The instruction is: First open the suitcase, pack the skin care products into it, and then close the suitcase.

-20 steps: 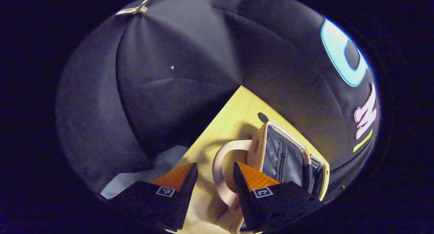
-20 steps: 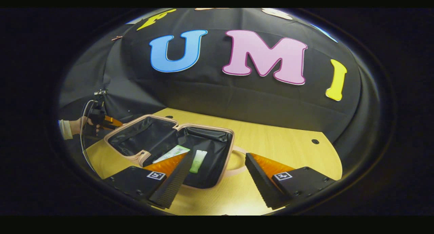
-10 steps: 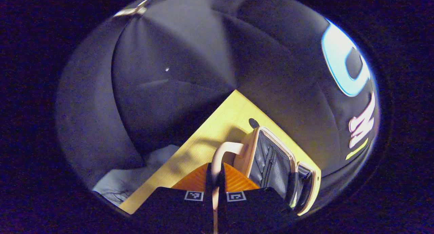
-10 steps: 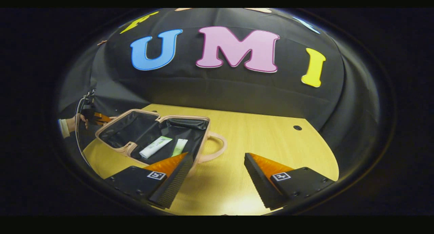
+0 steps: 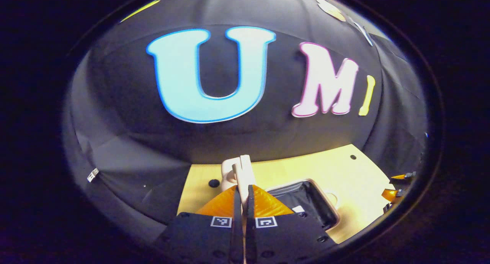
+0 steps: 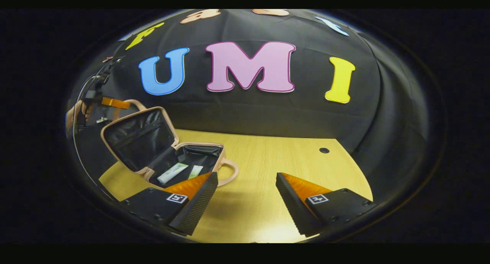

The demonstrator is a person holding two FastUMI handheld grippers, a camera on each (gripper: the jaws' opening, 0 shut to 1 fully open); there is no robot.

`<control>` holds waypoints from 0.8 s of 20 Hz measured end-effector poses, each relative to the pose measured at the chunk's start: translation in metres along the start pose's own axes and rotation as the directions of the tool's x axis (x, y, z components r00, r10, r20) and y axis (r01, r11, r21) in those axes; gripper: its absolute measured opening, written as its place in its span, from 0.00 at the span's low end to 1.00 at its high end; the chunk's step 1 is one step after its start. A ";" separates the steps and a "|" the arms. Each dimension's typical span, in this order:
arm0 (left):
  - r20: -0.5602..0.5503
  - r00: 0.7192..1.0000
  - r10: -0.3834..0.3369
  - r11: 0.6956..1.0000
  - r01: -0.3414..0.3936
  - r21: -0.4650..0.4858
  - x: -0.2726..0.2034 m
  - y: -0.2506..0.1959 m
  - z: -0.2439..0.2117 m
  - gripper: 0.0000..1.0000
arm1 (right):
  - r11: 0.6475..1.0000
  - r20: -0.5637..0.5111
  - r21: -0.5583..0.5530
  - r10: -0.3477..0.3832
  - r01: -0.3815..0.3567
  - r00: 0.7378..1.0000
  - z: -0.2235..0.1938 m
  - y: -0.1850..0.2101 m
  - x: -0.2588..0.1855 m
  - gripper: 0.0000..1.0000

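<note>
Two hand-held grippers work over one half-raised suitcase on a pale wooden tabletop (image 6: pixel 275 157).

The tabletop carries the suitcase (image 6: pixel 153 149), whose base lies flat at its left side while the black-lined lid (image 6: pixel 138 139) stands tilted up from it. The right hand-held gripper (image 6: pixel 247 197) hangs over bare wood just right of the case, its fingers spread wide with nothing between them. The left hand-held gripper (image 5: pixel 242 206) has its orange fingers pressed together on the lid's pink handle (image 5: pixel 239 174); in the right gripper view it shows at the lid's top edge, held by a hand (image 6: pixel 72 116). Two skin care tubes, one white (image 6: pixel 172 173) and one pale green (image 6: pixel 195 171), lie side by side in the base.
</note>
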State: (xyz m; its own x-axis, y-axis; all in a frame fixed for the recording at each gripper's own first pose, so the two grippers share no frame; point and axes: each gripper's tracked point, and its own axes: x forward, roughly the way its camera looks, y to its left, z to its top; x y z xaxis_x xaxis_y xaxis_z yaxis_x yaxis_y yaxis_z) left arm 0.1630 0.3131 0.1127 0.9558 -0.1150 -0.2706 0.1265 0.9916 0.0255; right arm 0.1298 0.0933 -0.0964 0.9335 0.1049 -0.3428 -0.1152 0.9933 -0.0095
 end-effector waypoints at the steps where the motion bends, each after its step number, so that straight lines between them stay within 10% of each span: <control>1: -0.007 0.999 -0.035 0.999 0.035 0.017 0.000 -0.027 0.007 0.08 | 1.000 0.013 0.001 -0.003 0.002 1.000 0.008 -0.012 -0.006 0.97; 10: -0.114 0.969 -0.219 0.947 0.182 -0.266 0.049 -0.185 -0.047 0.08 | 0.997 0.130 0.076 -0.025 0.015 0.991 0.055 -0.107 -0.023 0.96; 16: -0.235 0.959 -0.156 0.963 0.095 -0.252 0.082 -0.222 -0.103 0.10 | 0.993 0.145 0.118 0.007 -0.025 0.989 0.058 -0.126 -0.025 0.97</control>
State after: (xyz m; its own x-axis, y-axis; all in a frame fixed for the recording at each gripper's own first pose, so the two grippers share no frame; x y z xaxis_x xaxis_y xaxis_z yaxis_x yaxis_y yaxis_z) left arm 0.1858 0.0897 -0.0141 0.8350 -0.2515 -0.4894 0.1459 0.9588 -0.2437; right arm 0.1405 -0.0316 -0.0322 0.9719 0.1182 -0.2034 -0.0972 0.9891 0.1103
